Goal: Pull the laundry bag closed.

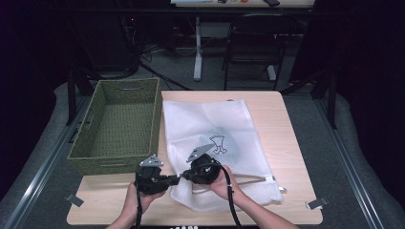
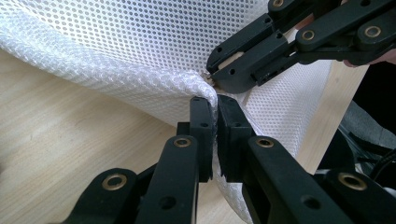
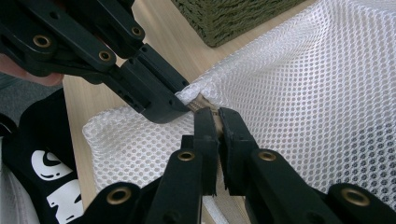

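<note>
On the wooden table [image 1: 286,143], near its front edge, both grippers meet at one corner of a white mesh bag.

Mesh bag [image 1: 210,129]: lies flat across the middle of the table, its left edge just beside the woven basket, its near-left corner lifted slightly where the grippers meet. A small dark cartoon figure is printed near its centre.

Left gripper [image 1: 175,179]: held in the person's left hand at the near-left corner of the bag, pointing toward the right gripper. In the left gripper view its jaws are pressed together on a folded edge of the mesh bag [image 2: 140,65], with fabric pinched between the pads.

Right gripper [image 1: 184,176]: held in the right hand, resting over the bag and pointing left. In the right gripper view its jaws are closed on a small tan piece at the corner seam of the mesh bag [image 3: 303,84]; I cannot tell whether that piece is a zipper pull or a tab.

Gripper tips: nearly touching, with the left gripper [image 3: 161,105] just beside the right one's tips.

Woven basket [image 1: 119,124]: green, on the left part of the table, well behind the left hand.

Background: a dark chair [image 1: 255,38] stands on the floor beyond the table.
</note>
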Demonstrator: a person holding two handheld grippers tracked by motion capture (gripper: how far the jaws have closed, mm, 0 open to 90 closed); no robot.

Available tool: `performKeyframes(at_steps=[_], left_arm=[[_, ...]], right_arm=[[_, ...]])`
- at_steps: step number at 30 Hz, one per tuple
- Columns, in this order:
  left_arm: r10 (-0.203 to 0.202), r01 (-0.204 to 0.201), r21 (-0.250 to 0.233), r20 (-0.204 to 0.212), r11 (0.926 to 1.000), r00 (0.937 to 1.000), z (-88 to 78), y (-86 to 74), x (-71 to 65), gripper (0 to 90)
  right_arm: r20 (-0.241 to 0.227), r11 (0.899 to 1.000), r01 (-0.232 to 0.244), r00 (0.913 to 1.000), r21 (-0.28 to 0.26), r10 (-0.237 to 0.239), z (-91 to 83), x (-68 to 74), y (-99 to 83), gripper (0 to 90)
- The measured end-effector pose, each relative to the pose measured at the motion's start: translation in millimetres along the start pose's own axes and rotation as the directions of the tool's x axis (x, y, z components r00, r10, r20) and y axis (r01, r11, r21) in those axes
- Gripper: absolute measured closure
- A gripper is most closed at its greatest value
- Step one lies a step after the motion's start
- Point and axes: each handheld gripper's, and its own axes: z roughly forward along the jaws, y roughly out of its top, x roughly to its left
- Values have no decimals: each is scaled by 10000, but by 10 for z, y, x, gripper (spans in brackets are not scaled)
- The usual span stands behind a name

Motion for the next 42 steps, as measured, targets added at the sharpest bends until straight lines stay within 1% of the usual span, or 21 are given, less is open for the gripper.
performKeyframes(at_steps=[3,5,9,10,12,18,21,22,24,27,29,30,31,33,34,35,36,37,39,41,42], left_arm=[[22,-22,10,-133,10000,9999,-1,-1,-4,866],[84,-84,-3,-210,10000,9997,-1,0,-11,867],[25,-26,-53,-273,10000,9996,-3,-2,-11,868],[30,-31,-52,-275,10000,9996,-4,-2,-16,869],[32,-34,-43,-316,10000,9995,-12,-4,-17,870],[17,-22,-105,-404,9999,9992,-18,-15,-37,871],[37,-43,-157,-425,9999,9991,-26,-17,-33,871],[7,-16,-208,-439,9998,9990,-37,-19,-29,871],[-31,22,-233,-412,9997,9991,-51,-23,-19,871],[-16,10,-163,-374,9999,9993,-49,-28,-28,866],[11,-14,-97,-313,10000,9995,-47,-25,-20,839],[-55,53,-64,-273,10000,9996,-44,-21,-15,753],[-22,22,8,-213,10000,9998,-33,-15,-10,753],[-108,109,39,-98,9999,9999,-6,-4,2,656],[-37,38,90,-141,10000,9999,15,3,7,649],[-15,17,111,-154,9999,9999,32,6,7,652],[9,-8,105,-103,9999,9999,44,6,7,717],[69,-67,82,-231,9999,9997,52,4,-1,717],[112,-109,90,-256,9999,9996,57,-1,-13,813],[304,-298,151,-377,9994,9988,65,0,-42,850],[339,-331,183,-403,9993,9986,67,0,-50,860]], right_arm=[[88,9999,80,9999,128,-81,0,5,6,871],[73,9999,-70,9999,110,69,2,-1,4,872],[69,9996,-211,9998,162,210,-7,-8,-4,872],[56,9992,-351,9994,212,350,-8,-4,-3,873],[27,9994,-314,9995,168,314,-7,-11,-3,873],[-3,9980,-563,9984,269,564,-13,-7,-15,873],[86,9975,-584,9983,387,581,-17,-2,-18,874],[-21,9972,-656,9978,349,657,-19,-17,-28,873],[45,9956,-843,9964,419,842,-28,-47,-46,873],[57,9966,-681,9977,453,680,-40,-36,-62,873],[-9,9964,-694,9976,487,696,-32,-34,-65,872],[13,9968,-615,9981,504,615,-27,-28,-68,871],[13,9968,-615,9981,504,615,-27,-28,-68,871],[20,9977,-430,9991,517,429,-27,-22,-64,870],[-2,9983,-337,9994,466,338,-26,-14,-58,871],[7,9984,-279,9996,493,279,-26,0,-54,871],[73,9985,-191,9998,512,188,-27,26,-49,870],[73,9985,-191,9998,512,188,-27,26,-49,870],[219,9984,-129,9997,558,117,-26,35,-57,870],[246,9981,-36,9997,613,21,-16,24,-65,871],[274,9976,-103,9996,689,85,-8,25,-70,871]])
